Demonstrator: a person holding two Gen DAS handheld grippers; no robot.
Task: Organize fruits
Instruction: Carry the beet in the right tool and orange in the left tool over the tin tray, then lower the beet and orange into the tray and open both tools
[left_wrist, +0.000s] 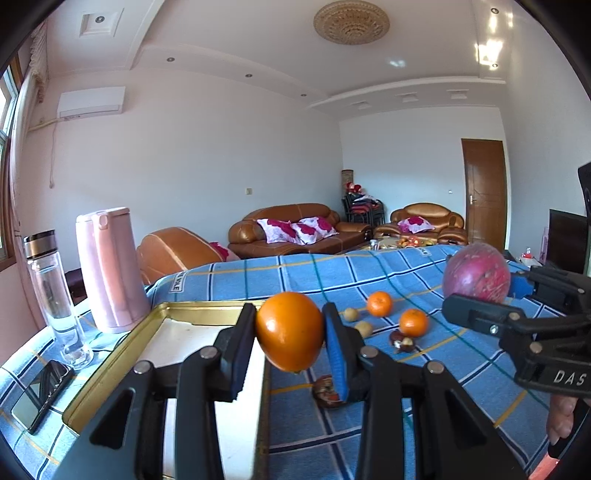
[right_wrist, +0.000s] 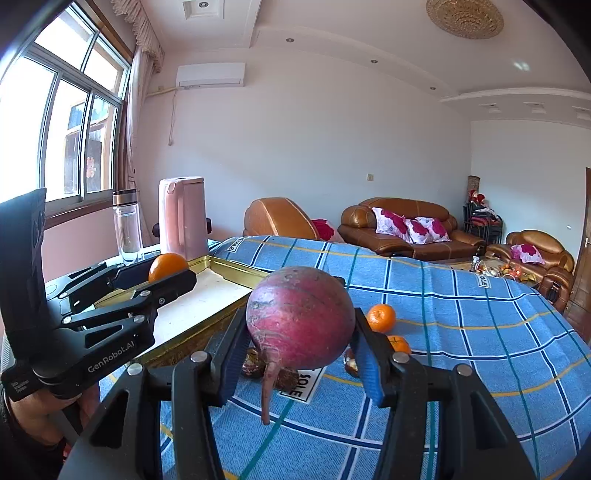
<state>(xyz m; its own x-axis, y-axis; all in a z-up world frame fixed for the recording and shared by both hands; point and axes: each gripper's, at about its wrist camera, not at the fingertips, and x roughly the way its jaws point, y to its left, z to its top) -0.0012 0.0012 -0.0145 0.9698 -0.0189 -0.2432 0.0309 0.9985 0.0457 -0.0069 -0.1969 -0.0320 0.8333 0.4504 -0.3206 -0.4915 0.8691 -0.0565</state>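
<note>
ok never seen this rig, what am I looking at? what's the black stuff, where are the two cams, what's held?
No robot here: a person holds a two-finger claw in each hand, each with a fisheye camera looking along its fingers.

The left wrist view shows the left claw shut on an orange, raised by the gold tray. The right wrist view shows the right claw shut on a red root vegetable, probably a beet.

Each claw shows in the other's view. On the blue checked cloth lie two mandarins and some small brown pieces. A pink kettle and a glass bottle stand beyond the tray.

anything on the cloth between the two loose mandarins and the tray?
Yes: two small pale round fruits lie between the mandarins and the tray, seen in the left wrist view.
</note>
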